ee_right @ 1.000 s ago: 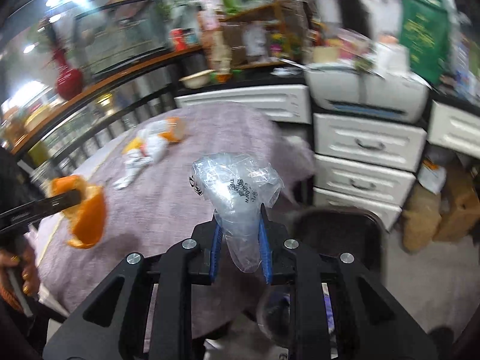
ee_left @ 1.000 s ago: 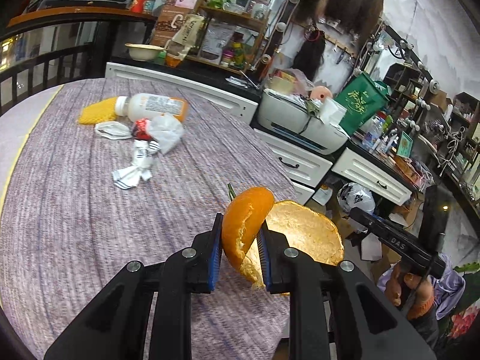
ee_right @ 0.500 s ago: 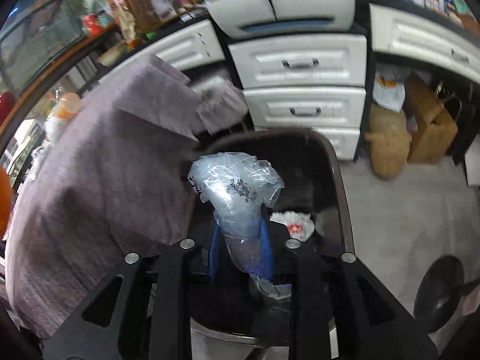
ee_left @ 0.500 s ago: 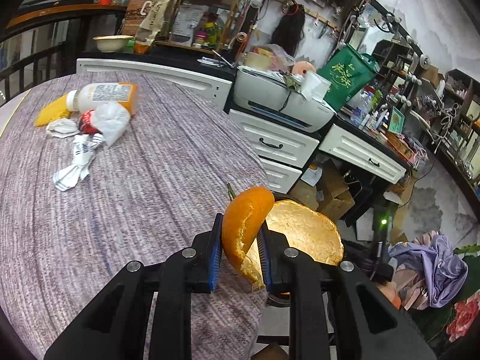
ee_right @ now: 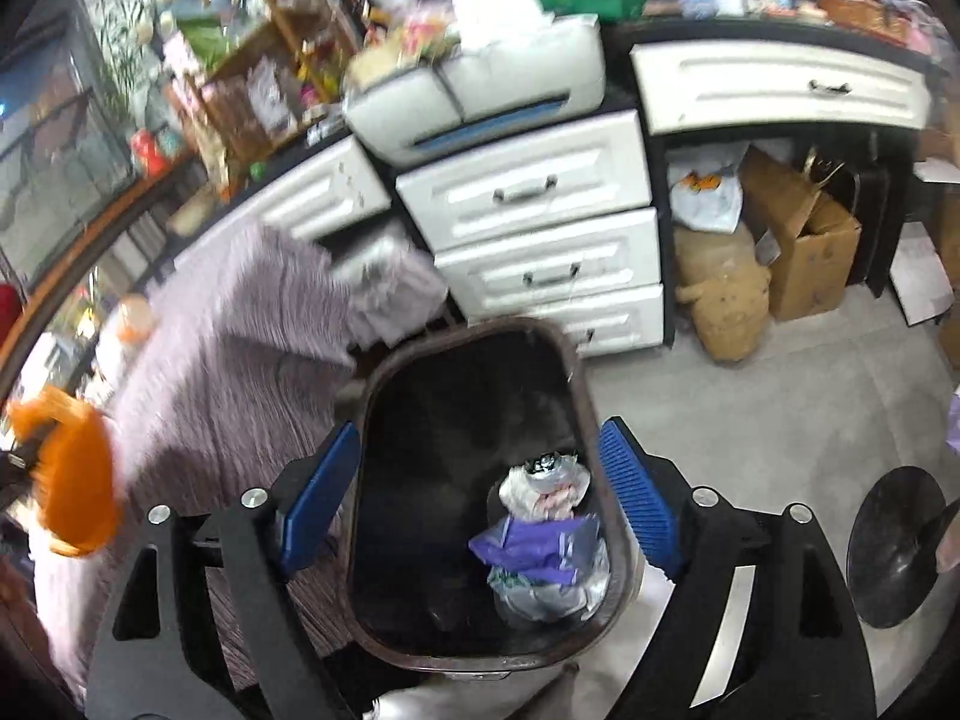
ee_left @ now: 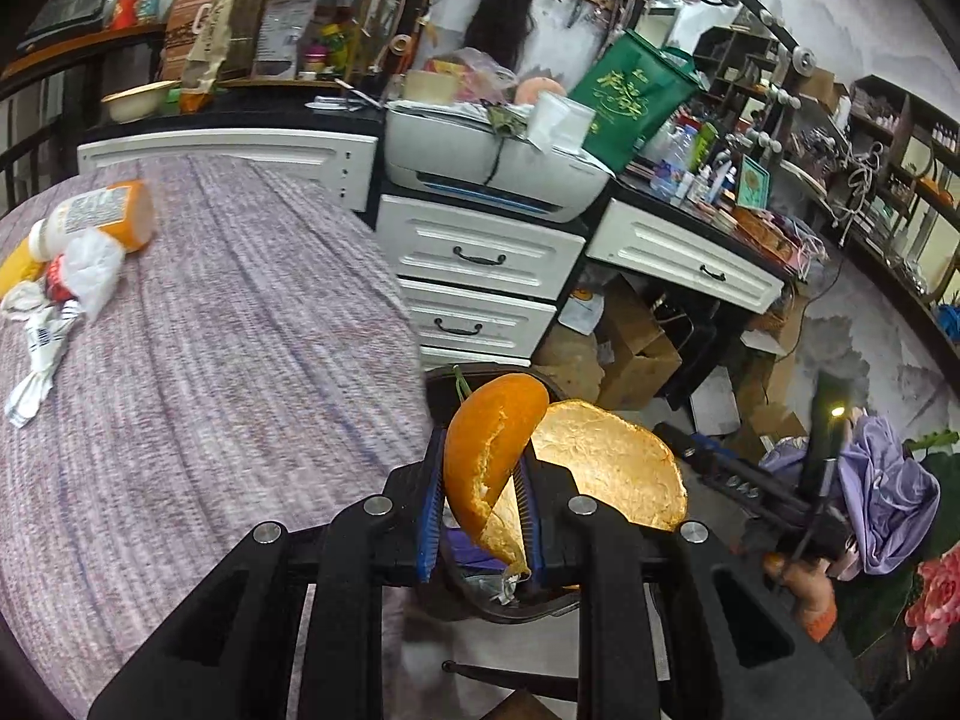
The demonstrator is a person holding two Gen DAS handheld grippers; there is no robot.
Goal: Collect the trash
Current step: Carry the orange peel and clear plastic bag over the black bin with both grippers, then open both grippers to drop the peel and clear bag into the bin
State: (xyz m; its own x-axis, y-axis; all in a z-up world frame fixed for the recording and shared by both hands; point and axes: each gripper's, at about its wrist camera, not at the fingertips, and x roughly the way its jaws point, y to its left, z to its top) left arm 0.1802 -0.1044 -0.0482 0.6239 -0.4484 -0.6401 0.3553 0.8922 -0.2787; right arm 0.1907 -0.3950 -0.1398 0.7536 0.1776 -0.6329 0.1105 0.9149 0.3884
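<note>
From the left wrist camera: the left gripper (ee_left: pixel 480 504) has its blue pads pressed onto an orange peel (ee_left: pixel 498 450), a big curled piece with the pale inner side fanning out to the right. It hangs past the edge of the table (ee_left: pixel 210 360), right over the dark trash bin (ee_left: pixel 444 381) whose rim peeks out behind the peel. Far back on the purple cloth there's more litter: a white bottle (ee_left: pixel 90 216) on its side, and crumpled wrappers (ee_left: pixel 66 288) just beside it.

Over to the right wrist camera: the right gripper (ee_right: pixel 480 498) is spread wide, nothing between the pads, poised directly above the bin (ee_right: pixel 576 396). Inside lies a clear plastic bag (ee_right: pixel 540 486) on a heap of purple and silvery scraps. At the left edge, blurred, the orange peel (ee_right: pixel 72 486) shows beside the table.
</note>
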